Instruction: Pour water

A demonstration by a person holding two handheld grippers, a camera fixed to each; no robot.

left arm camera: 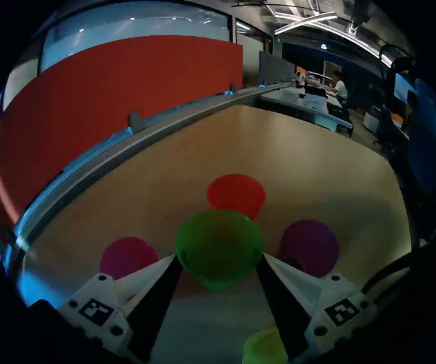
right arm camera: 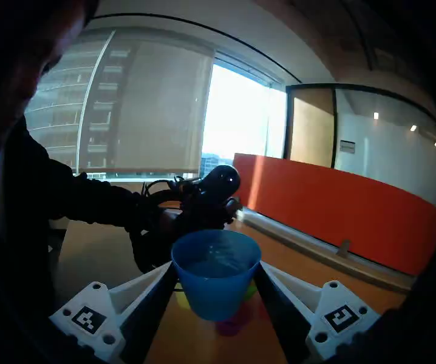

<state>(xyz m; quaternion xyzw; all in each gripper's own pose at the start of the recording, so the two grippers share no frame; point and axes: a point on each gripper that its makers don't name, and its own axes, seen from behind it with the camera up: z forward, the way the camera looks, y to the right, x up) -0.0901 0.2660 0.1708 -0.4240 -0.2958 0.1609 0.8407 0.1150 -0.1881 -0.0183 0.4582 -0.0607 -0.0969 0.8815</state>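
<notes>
Jaws closed on cups — the right gripper [right arm camera: 216, 267] holds the water-filled blue cup [right arm camera: 216, 285] upright at lower centre of the right gripper view, the left gripper [left arm camera: 218, 258] the green cup [left arm camera: 220, 242] likewise in its own — so pouring looks not yet begun.

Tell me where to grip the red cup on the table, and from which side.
Grip the red cup across its side wall, a little below the rim, coming in level from the green cup's side. It stands upright with its mouth up and tapers downward, so the wider top would likely keep it from slipping down.
</notes>
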